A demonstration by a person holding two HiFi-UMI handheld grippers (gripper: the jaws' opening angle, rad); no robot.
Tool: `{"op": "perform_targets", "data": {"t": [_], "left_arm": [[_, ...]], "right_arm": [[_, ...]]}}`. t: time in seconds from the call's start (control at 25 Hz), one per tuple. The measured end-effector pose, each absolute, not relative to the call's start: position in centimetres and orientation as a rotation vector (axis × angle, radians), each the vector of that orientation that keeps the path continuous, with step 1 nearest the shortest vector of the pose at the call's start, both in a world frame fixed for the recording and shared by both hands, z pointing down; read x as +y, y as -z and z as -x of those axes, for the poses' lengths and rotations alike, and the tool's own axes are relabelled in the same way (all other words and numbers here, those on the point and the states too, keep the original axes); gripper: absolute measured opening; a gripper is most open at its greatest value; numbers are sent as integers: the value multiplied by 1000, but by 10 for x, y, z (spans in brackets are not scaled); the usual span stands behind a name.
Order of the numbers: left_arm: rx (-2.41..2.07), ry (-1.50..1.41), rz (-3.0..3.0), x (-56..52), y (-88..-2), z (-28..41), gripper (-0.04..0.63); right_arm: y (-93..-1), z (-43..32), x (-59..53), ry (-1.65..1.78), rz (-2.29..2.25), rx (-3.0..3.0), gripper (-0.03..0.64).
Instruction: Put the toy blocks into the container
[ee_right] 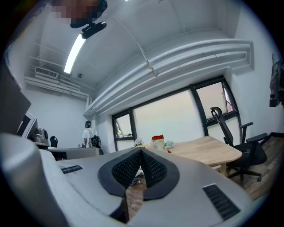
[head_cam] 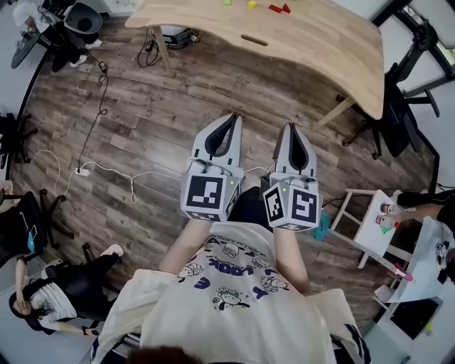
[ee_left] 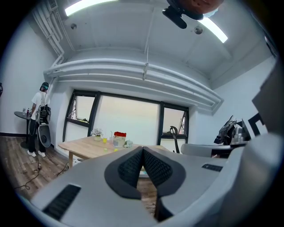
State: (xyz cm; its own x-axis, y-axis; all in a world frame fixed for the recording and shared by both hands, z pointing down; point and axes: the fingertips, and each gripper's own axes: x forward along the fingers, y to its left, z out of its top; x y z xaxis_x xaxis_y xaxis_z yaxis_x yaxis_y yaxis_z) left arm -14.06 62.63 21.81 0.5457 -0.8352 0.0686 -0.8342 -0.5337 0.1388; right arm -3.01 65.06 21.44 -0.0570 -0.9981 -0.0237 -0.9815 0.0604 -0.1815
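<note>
No toy blocks [head_cam: 279, 8] were held: left gripper [head_cam: 232, 118] and right gripper [head_cam: 292, 128], closed empty, hung well short of them; task seemingly unstarted.

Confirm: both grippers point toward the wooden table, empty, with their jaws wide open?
Not quite: the jaws are not wide open. On the left gripper and the right gripper they are shut, tips meeting, as each gripper view shows. The rest stands: both are empty and point toward the wooden table.
</note>
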Motion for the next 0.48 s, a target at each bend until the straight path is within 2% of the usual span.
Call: {"op": "perform_targets", "data": {"t": [0.48], "left_arm": [[-1465, 23, -2581, 590, -223, 150, 26]], "right_arm": [[-214, 34, 614, 145, 2046, 2223, -6]]}}
